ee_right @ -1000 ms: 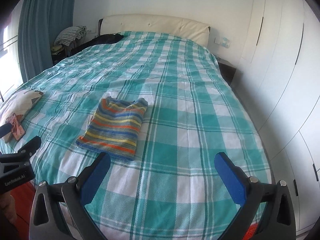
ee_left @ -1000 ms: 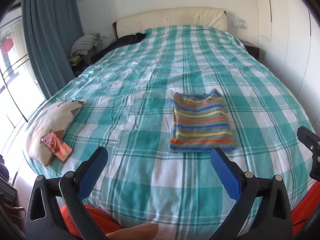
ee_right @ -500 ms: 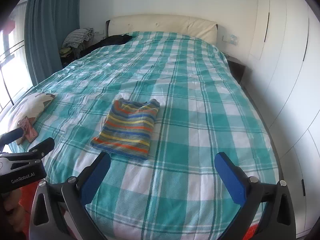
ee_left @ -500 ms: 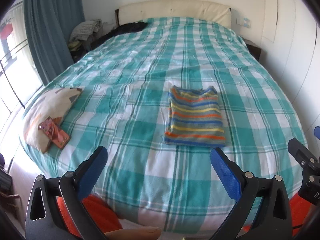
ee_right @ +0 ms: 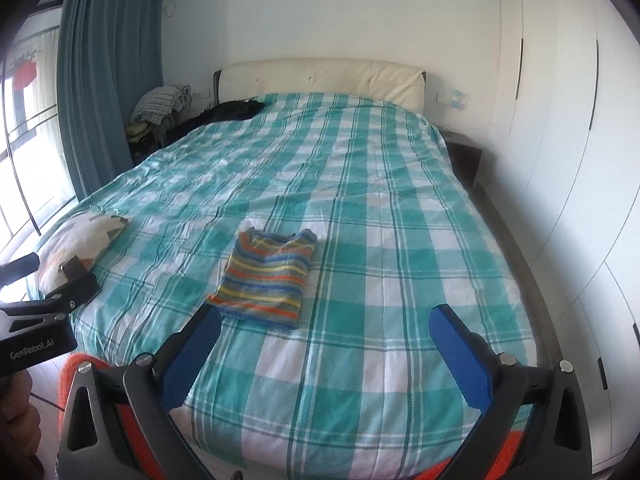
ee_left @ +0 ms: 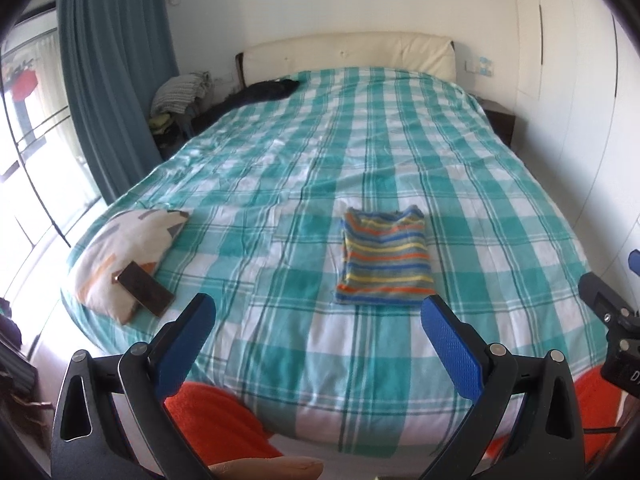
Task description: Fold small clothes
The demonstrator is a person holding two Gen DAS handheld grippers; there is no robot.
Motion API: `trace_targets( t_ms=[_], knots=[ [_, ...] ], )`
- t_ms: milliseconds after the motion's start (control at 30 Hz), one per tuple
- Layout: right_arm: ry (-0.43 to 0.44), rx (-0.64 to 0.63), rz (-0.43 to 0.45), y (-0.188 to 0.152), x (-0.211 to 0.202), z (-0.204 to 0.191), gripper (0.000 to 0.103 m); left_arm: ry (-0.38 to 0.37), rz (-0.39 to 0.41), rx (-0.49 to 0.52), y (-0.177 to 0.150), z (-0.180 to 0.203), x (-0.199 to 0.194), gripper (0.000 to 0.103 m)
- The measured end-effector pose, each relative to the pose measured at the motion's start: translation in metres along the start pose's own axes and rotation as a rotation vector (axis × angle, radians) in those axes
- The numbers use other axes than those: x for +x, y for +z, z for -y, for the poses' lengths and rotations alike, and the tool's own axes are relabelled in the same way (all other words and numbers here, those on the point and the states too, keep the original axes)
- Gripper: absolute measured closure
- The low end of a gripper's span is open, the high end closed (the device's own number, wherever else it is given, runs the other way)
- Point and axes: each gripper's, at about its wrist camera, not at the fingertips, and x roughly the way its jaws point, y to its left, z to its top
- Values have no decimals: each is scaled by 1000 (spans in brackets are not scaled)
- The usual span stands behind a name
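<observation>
Striped top (ee_left: 384, 256) is seen folded flat, ahead of the left gripper (ee_left: 316, 328) and right gripper (ee_right: 326, 334). Both are spread wide, empty and drawn further back than before; the fold is judged complete.

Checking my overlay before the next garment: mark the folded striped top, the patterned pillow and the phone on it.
folded striped top (ee_left: 385, 258): left wrist view, middle of the folded stack.
patterned pillow (ee_left: 120, 240): left wrist view, bare upper face.
phone (ee_left: 145, 289): left wrist view, centre of its dark face.
</observation>
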Motion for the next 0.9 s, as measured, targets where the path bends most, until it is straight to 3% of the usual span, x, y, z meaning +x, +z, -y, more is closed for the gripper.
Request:
trace_targets(
  t_ms=[233, 433, 900],
  knots=[
    [3, 24, -9, -7, 7, 6, 0, 4, -10, 3, -6, 2, 5, 0],
    [89, 44, -47, -10, 8, 3, 1, -1, -10, 0, -6, 0, 6, 0],
    [58, -60, -31, -1, -6, -20, 0, -10, -14, -1, -6, 3, 4, 0]
  ],
)
